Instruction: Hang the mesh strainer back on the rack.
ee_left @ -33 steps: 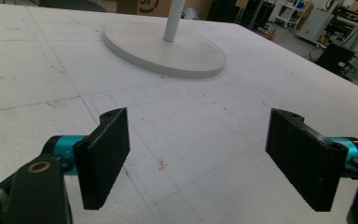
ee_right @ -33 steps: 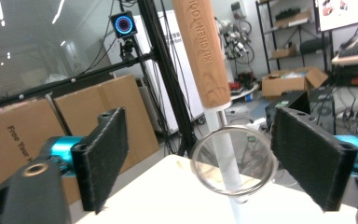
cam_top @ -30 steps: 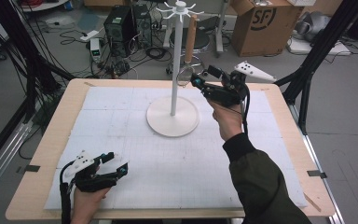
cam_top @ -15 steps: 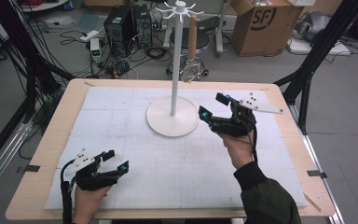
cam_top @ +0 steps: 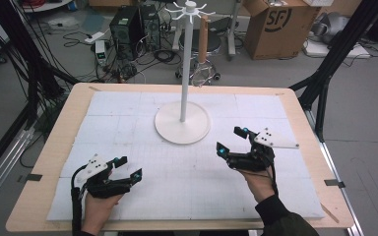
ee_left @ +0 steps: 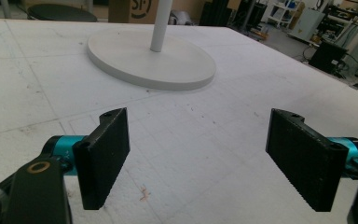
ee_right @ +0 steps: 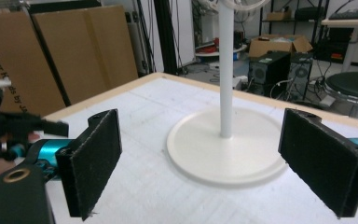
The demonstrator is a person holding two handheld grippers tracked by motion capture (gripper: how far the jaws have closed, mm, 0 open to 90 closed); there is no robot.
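Left gripper (cam_top: 127, 168) hovering lower left of frame, right gripper (cam_top: 232, 140) lower right, jaws wide, holding nothing. White stand (cam_top: 182, 121) sitting centre of desk (cam_top: 54, 142); likely rigid, bottom-heavy, top-tippy — gripping slim pole low looking safest.

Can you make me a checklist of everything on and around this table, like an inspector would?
Surface: white foam mat on a wooden table, bare apart from the stand.
Job's things: white stand upright; a wooden-handled thing hangs from its top.
Clutter: nothing seen.
Grippers: left gripper open and empty; right gripper open and empty.
Cables: one trails from the left gripper.
Surroundings: cardboard box, computer tower, floor cables.
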